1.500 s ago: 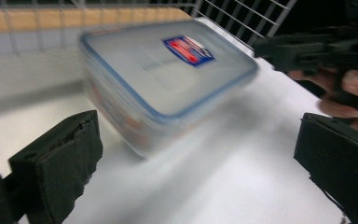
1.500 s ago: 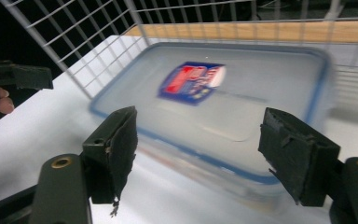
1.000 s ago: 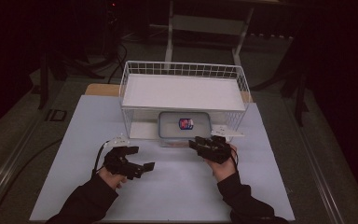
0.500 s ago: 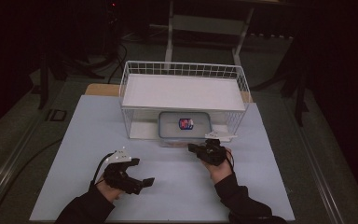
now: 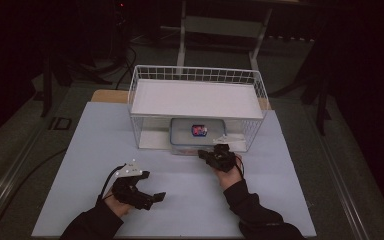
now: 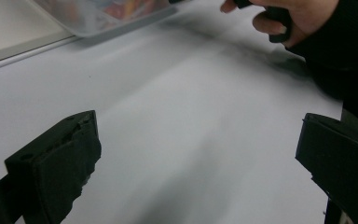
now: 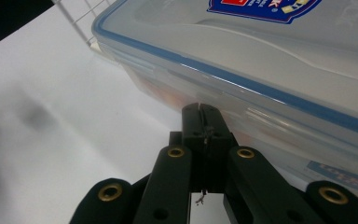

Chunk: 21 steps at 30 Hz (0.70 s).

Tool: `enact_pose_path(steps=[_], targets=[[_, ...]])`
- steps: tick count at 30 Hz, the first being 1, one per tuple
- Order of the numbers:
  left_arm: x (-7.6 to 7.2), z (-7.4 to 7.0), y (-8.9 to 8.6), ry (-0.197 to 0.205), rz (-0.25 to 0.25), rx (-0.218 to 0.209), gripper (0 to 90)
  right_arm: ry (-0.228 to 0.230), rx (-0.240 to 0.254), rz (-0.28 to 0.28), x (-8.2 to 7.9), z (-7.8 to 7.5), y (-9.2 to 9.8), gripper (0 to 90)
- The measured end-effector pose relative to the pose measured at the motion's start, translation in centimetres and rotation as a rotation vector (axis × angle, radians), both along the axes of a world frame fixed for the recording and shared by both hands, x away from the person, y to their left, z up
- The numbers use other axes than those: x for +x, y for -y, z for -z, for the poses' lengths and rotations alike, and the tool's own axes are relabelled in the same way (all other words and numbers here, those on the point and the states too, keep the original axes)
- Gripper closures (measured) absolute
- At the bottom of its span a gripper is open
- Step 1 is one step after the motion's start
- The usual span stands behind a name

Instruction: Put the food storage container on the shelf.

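Under the wire basket (image 5: 198, 107) at 12 o'clock on the counter (image 5: 95, 150), clear lidded box (image 5: 198, 135), colourful contents blurred. Right gripper (image 5: 203, 155) at the box's near wall, jaws just closed together, empty. Left gripper (image 5: 159, 196) at 7 o'clock, jaws wide, empty.

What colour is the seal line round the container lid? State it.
Blue, running along the edge of the clear container lid; clearest in the right gripper view.

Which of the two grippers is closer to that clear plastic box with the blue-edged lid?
The right gripper, shut, its tips right at the front wall of the clear plastic box. The left gripper sits open, well back on the white table.
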<state>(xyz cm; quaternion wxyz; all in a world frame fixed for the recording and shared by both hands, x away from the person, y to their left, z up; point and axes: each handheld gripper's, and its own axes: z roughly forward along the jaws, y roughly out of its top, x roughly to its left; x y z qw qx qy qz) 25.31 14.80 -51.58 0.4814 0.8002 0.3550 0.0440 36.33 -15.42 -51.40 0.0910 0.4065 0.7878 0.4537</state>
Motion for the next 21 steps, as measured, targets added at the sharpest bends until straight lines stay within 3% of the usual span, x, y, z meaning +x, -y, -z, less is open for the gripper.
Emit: enact_pose_path(steps=[5,16,21], targets=[[0.2,-0.2,0.0,0.028,-0.012,0.006,0.0,0.013,-0.005,0.033,1.3,-0.1,-0.3,89.8],[0.4,-0.3,0.1,0.043,-0.015,0.007,0.0,0.04,-0.003,0.089,3.7,-0.2,-0.8,89.8],[0.4,-0.4,0.1,0.042,-0.014,0.002,0.0,0.019,0.012,0.098,4.2,-0.1,-1.1,89.8]])
